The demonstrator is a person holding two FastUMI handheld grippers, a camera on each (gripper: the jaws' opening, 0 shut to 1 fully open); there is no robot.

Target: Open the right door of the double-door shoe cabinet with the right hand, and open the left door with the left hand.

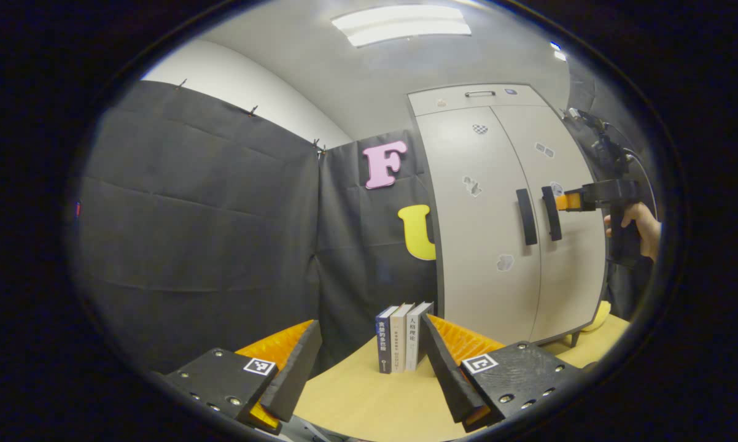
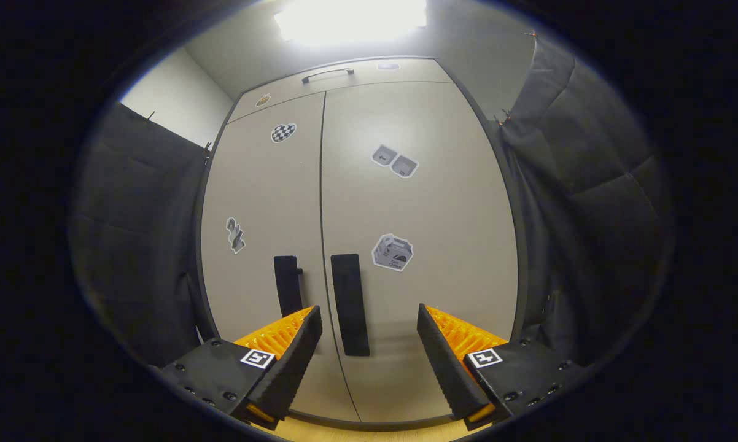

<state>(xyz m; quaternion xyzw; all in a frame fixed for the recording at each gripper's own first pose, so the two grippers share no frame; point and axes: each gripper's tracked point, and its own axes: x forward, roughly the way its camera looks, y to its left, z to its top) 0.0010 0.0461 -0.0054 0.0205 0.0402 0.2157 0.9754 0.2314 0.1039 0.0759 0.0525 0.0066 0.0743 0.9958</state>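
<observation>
left gripper (image 1: 369,344) jaws apart over table (image 1: 369,405) | books (image 1: 404,337) ahead | right gripper (image 1: 562,201) at right door handle (image 1: 551,213)

Shoe cabinet (image 2: 369,202): you see pale beige doors, dark grey frame. Both handles (image 2: 349,304) black. Checkered black-and-white sticker (image 2: 283,132) on left door; grey-white stickers on both. Table (image 1: 369,399) light wood-yellow. Books (image 1: 404,336): one dark blue spine, two off-white. Booth cloth (image 1: 191,227) dark grey-black.
</observation>
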